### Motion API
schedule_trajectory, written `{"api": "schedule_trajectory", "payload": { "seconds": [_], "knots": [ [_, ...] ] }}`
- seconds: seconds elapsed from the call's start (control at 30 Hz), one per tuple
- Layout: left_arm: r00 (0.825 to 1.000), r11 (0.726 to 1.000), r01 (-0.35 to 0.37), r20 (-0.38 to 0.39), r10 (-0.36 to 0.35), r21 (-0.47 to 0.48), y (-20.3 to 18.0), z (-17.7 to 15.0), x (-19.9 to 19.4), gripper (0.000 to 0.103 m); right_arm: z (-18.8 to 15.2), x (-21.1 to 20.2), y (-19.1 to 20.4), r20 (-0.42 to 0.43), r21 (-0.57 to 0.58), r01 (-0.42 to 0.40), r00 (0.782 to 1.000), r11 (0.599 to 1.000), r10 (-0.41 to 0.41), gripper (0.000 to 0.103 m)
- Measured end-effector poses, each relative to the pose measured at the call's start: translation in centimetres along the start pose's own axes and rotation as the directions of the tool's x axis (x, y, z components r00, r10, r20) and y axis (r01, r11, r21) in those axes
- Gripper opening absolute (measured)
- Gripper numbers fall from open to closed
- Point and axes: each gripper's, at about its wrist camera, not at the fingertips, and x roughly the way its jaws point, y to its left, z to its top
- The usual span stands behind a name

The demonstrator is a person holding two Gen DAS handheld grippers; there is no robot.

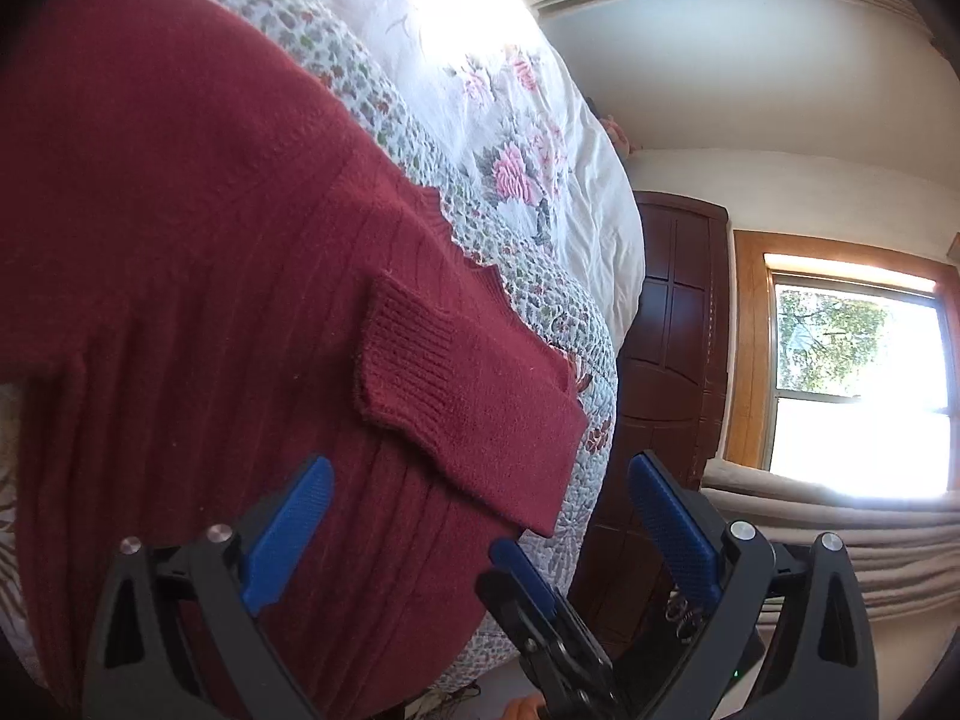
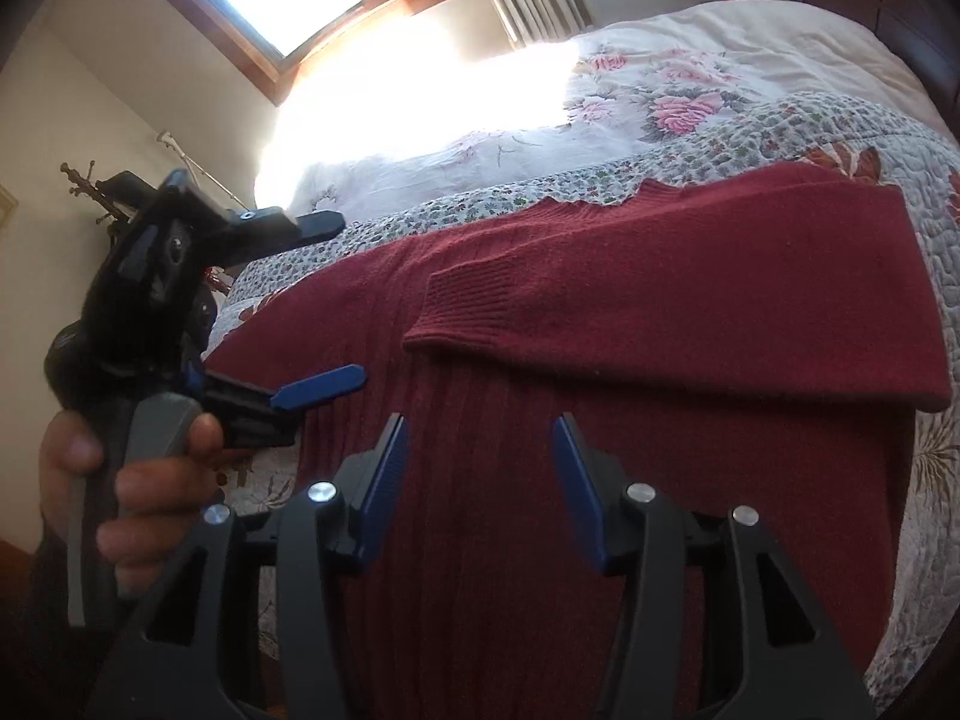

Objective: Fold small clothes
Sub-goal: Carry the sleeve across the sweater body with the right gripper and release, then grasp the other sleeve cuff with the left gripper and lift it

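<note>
Sweater [image 2: 600, 360] lay flat on the quilt [image 2: 936, 276], sleeve [image 2: 690, 306] folded across. Both grippers, left [image 1: 480, 486] and right [image 2: 480, 444], hovered near its hem, jaws apart, holding nothing.

Both wrist views look closely down on the same red sweater [image 1: 180, 240] from opposite sides

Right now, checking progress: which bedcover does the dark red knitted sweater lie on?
The small-leaf-print quilt, not the white rose-printed duvet beyond the sweater.
</note>
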Motion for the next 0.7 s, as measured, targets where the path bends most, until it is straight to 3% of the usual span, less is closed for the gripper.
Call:
{"api": "schedule_trajectory", "payload": {
  "seconds": [0.17,0.23,0.27,0.3,0.33,0.37,0.4,0.57,0.7],
  "knots": [
    [0.998,0.999,-0.036,-0.056,0.035,-0.017,0.3,1.2,3.6,0.098,-3.4,-4.8,-2.6,0.028,0.09,0.017,0.999,0.996,-0.02,0.054],
    [0.995,0.997,-0.082,-0.053,0.083,0.008,-0.1,1.3,4.2,0.097,-4.6,-6.0,-3.3,0.038,0.137,0.011,0.999,0.99,-0.017,0.054],
    [0.992,0.993,-0.117,-0.046,0.118,0.025,-0.4,1.3,4.3,0.087,-5.1,-6.5,-3.5,0.043,0.156,0.007,0.999,0.988,-0.013,0.055],
    [0.985,0.985,-0.162,-0.047,0.164,0.052,-0.7,1.4,4.4,0.052,-5.5,-6.9,-3.5,0.048,0.166,0.003,0.999,0.986,-0.011,0.055],
    [0.974,0.973,-0.215,-0.053,0.22,0.086,-1.2,1.6,4.5,0.039,-5.8,-7.2,-3.4,0.053,0.172,0.0,0.999,0.985,-0.009,0.055],
    [0.967,0.964,-0.244,-0.05,0.25,0.105,-1.4,1.8,4.5,0.023,-6.0,-7.4,-3.3,0.055,0.176,-0.006,0.998,0.984,-0.004,0.055],
    [0.965,0.961,-0.252,-0.046,0.258,0.115,-1.6,1.9,4.5,0.012,-6.2,-7.5,-3.1,0.056,0.177,-0.01,0.998,0.984,0.001,0.055],
    [0.955,0.931,-0.292,0.015,0.296,0.22,-4.3,1.7,3.1,0.008,-7.2,-7.9,-1.9,0.053,0.169,-0.032,0.998,0.985,0.023,0.055],
    [0.964,0.894,-0.264,0.113,0.239,0.362,-8.1,1.0,-1.7,0.007,-7.6,-8.3,-1.8,0.054,0.164,-0.03,0.998,0.986,0.021,0.055]
  ]
}}
